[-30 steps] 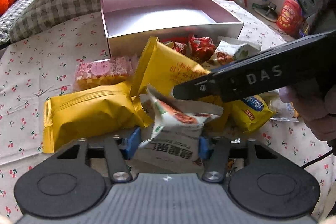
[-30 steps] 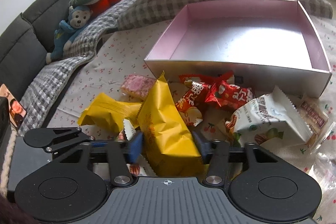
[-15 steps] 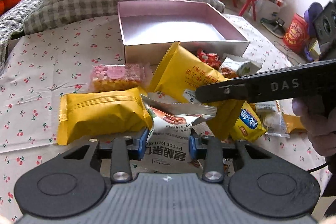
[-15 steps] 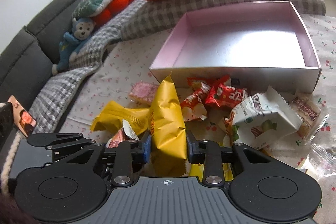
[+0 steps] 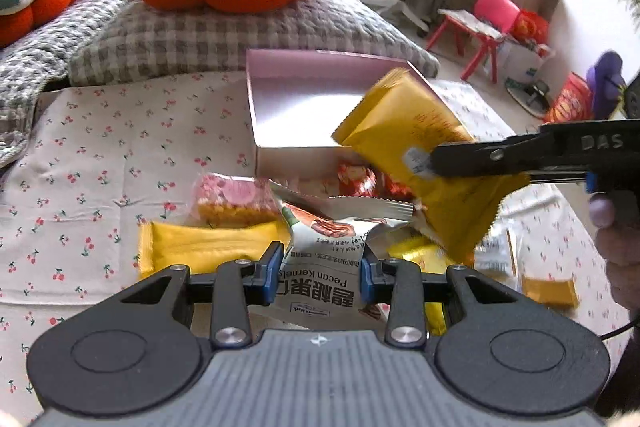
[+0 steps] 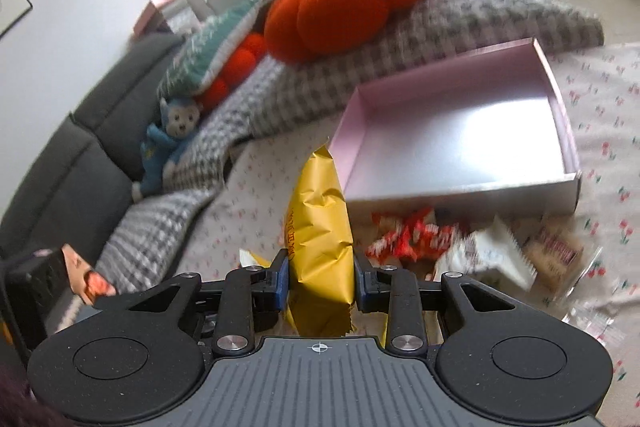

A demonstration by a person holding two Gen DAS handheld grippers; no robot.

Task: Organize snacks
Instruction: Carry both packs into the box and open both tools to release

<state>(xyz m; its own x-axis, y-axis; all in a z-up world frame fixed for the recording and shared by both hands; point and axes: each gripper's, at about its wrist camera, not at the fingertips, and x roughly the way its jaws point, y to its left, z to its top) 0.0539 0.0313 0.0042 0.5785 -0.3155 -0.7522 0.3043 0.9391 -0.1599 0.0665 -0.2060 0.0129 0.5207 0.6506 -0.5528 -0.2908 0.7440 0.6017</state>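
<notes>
Right wrist: yellow packet [image 6: 320, 227] upright, lengthwise

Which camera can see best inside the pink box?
The right wrist view. It looks down into the pink box, showing its whole shiny floor and all four walls, with nothing inside. In the left wrist view the yellow packet held by the right gripper covers the box's right part.

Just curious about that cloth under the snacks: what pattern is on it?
The tablecloth is pale with small red cherries; the left wrist view shows it best.
</notes>
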